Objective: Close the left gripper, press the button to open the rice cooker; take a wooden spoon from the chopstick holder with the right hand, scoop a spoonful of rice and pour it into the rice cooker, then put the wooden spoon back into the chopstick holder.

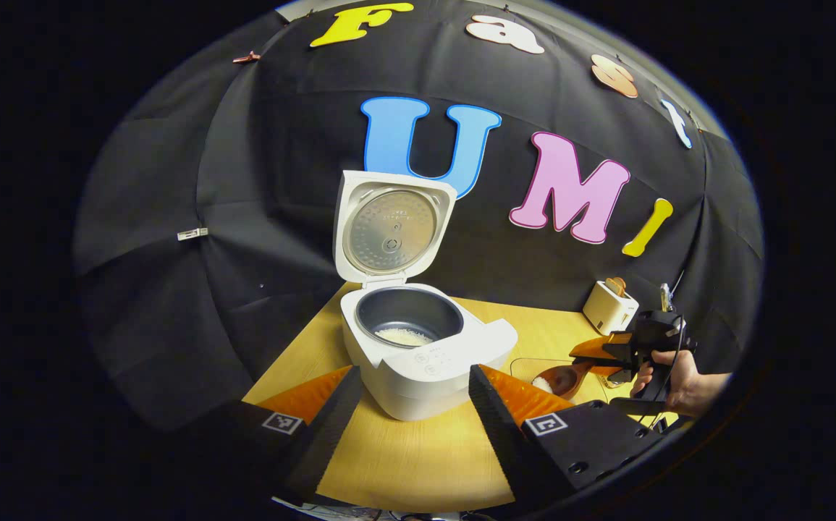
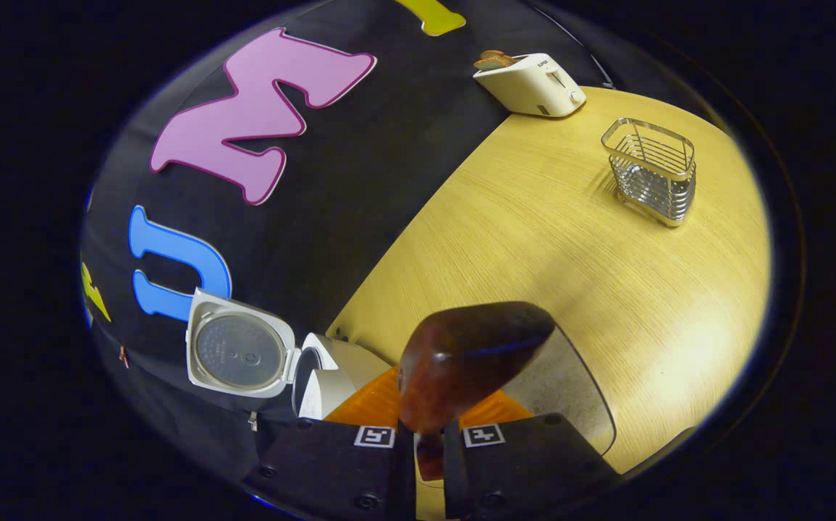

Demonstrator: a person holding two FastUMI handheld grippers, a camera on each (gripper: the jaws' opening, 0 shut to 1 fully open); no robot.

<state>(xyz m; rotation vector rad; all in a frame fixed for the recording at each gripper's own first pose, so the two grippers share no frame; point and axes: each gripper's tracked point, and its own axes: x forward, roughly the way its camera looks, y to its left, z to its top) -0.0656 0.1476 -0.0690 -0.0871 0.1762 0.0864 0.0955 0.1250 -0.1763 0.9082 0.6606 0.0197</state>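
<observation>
Left gripper view: rice cooker (image 1: 418, 340) is seen at frame centre, lid (image 1: 391, 228) swung fully up, upright behind the pot. A little rice (image 1: 404, 336) is seen at the bottom of the inner pot. Left gripper (image 1: 412, 405) is held low at bottom centre, fingers wide apart, nothing between them; the cooker's front edge is framed by the two fingers w/ bare table (image 1: 403, 463) below it. Cooker sits near the table's left edge, which drops away at lower left.

At right of frame, the right gripper (image 1: 609, 358) is held by a hand (image 1: 678, 380), fingers clamped on the wooden spoon (image 1: 562, 376), whose bowl points toward the cooker, apart from it. White grains are seen beside the spoon bowl, by a clear-rimmed container (image 1: 526, 362); whether they lie in the spoon can't be told. Toaster (image 1: 609, 305) stands at the far right by the wall.

Right gripper view: spoon bowl fills bottom centre, handle pinched between the closed-in fingers. Chopstick holder (image 2: 653, 170), a wire basket, stands upper right, near the table's far edge, well apart from the spoon. Wide open tabletop lies between them. Toaster at top centre; cooker at lower left.
</observation>
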